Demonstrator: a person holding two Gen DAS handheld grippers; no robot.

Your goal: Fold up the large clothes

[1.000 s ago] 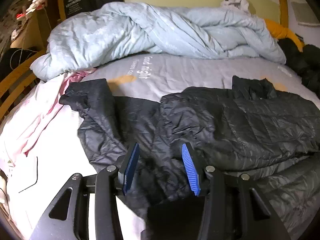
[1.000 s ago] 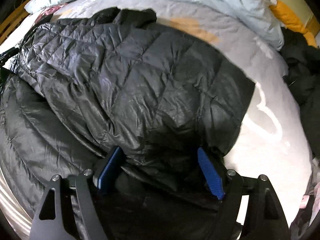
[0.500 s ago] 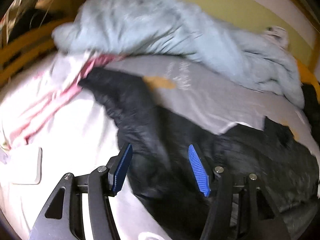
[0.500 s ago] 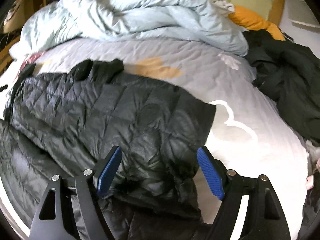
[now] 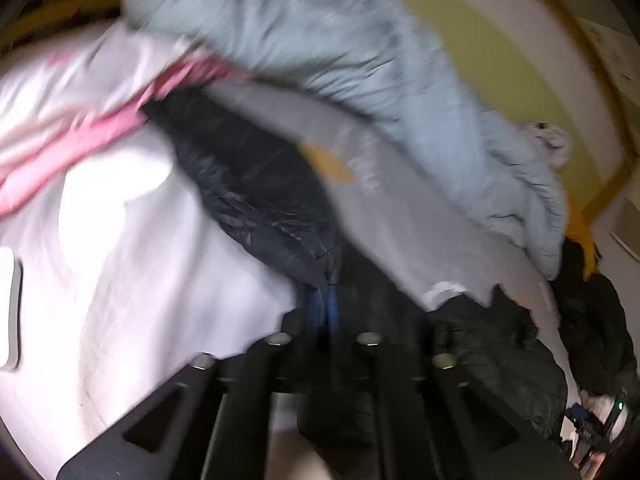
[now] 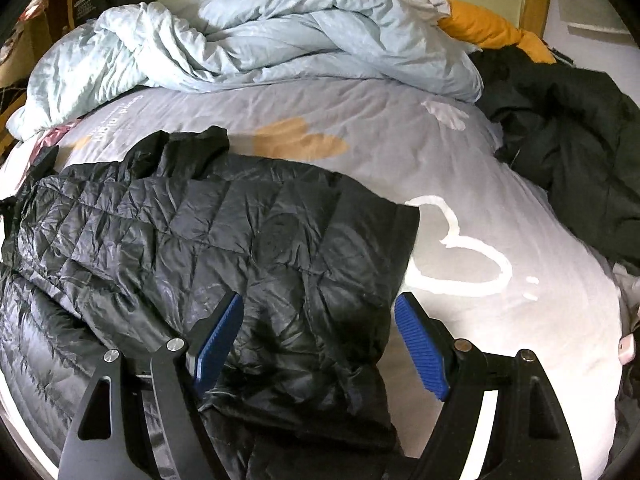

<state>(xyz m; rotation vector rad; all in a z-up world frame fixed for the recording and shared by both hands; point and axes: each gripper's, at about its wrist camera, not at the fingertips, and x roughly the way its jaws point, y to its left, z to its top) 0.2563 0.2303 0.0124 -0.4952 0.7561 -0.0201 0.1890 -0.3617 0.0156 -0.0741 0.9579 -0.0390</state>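
Since a second ago the left gripper [image 5: 322, 304] has swung leftward across the bed to the jacket's sleeve [image 5: 256, 184], and its jaws have just been closing: the two blue pads now stand together, with the sleeve's dark fabric bunched right at their tips. The blur hides whether cloth is actually pinched between them. The right gripper [image 6: 318, 340] has drawn back, so more of the bed shows than before.

The black quilted puffer jacket [image 6: 224, 248] lies on the grey bedsheet [image 6: 400, 152], one panel folded over its body, the collar toward the duvet. The right gripper hovers above the jacket's near hem with its jaws wide apart and nothing between the pads.

Only the left wrist view shows the sleeve stretching out toward a pink and white cloth [image 5: 80, 128] at the bed's left edge. Only the right wrist view, which is sharp, shows the folded panel, a white heart outline [image 6: 468, 248] printed on the sheet just beside the jacket, and a pile of dark clothing [image 6: 572, 152] at the right. Both views show the crumpled light blue duvet [image 6: 256, 48] beyond the jacket and an orange cloth [image 6: 488, 28] past it.
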